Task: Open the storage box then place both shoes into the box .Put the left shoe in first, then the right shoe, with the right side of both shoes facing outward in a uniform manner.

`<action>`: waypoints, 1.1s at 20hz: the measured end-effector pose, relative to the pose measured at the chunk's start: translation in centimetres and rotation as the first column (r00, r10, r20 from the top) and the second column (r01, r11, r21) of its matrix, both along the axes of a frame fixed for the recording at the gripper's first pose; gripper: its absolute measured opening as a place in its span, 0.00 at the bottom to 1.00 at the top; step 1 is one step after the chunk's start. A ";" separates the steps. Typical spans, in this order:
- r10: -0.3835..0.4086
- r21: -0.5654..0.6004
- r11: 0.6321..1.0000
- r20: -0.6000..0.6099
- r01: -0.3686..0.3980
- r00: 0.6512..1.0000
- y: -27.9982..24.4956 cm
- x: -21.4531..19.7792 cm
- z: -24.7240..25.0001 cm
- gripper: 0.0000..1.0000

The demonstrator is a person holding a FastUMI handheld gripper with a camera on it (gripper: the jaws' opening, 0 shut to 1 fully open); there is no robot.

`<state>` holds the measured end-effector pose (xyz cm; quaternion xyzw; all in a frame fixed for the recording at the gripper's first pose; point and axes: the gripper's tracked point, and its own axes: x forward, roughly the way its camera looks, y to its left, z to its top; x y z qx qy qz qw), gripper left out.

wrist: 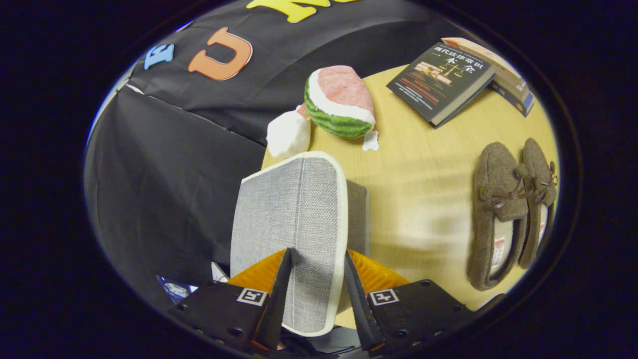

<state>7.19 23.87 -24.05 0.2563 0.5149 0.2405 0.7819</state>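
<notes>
Fingers of my gripper (315,279) stand on either side of the storage box's grey fabric lid (291,224), one on each face of the flap near its white-trimmed edge; whether both actually press on it I cannot tell. The lid stands raised on edge, and the grey wall of the storage box (358,214) shows just behind it. What lies inside the box is hidden by the flap.

The box sits at the corner of the pale wooden table (423,174), hard by the table's edge, with black cloth dropping away beyond it. Open tabletop stretches between the box and the pair of brown slippers (508,209), which lie side by side, well apart from the box. Beyond the lid sit a watermelon-slice plush (339,102) and a white plush (288,133), touching each other. Two books (448,80) lie farther off.
</notes>
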 end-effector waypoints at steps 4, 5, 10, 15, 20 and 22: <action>-0.024 -0.017 1.000 -0.017 0.023 1.000 -0.7 0.0 0.4 0.41; -0.007 -0.031 0.999 -0.013 0.007 1.000 -0.9 -0.4 0.5 0.41; 0.011 -0.046 0.999 -0.035 -0.012 0.999 -0.7 -1.7 1.4 0.35; 0.037 -0.005 0.999 -0.021 -0.037 0.999 -0.2 -2.2 2.8 0.14; 0.042 -0.039 0.998 -0.024 -0.043 0.999 0.1 -2.2 3.1 0.00; 0.051 -0.040 0.998 -0.007 -0.052 0.999 0.4 -2.1 4.1 0.01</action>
